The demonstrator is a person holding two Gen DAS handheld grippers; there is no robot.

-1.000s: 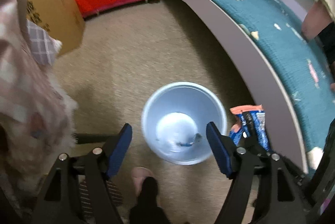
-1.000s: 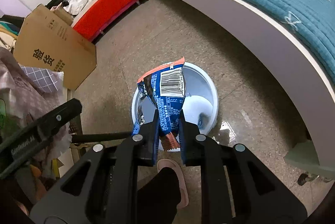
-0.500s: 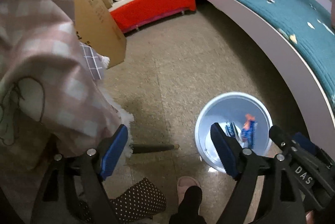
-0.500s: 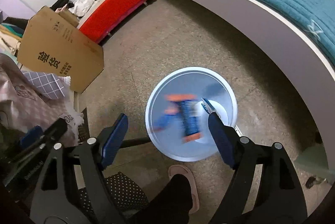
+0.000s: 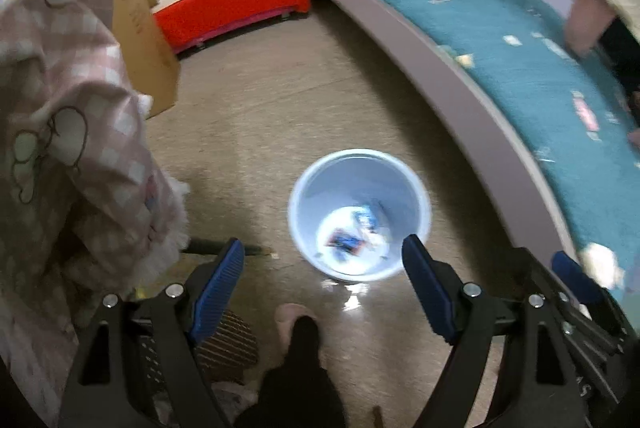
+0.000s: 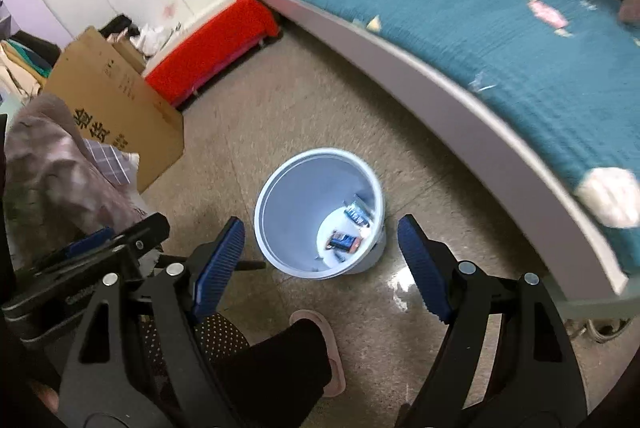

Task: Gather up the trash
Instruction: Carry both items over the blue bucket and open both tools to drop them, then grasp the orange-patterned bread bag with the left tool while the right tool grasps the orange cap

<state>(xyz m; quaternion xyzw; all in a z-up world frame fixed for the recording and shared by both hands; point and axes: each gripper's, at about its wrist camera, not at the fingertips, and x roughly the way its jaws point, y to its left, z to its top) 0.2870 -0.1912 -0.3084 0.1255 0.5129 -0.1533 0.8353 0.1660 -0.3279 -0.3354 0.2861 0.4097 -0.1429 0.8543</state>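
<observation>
Both grippers, left (image 5: 322,282) and right (image 6: 320,258), hang spread and empty above the pale-blue wastebasket (image 6: 276,179), remaining scraps (image 6: 546,12) lying far right on the bed (image 6: 500,39).

Right gripper (image 6: 320,262) jaws wide apart, empty, above pale blue bin (image 6: 280,187) on floor. Blue wrappers (image 6: 343,240) lie at bin bottom. Bed (image 6: 500,39) right, cardboard box (image 6: 120,107) left.

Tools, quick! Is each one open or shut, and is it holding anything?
Left tool: open, holding nothing.
Right tool: open, holding nothing; blue wrappers lie in the bin.
</observation>
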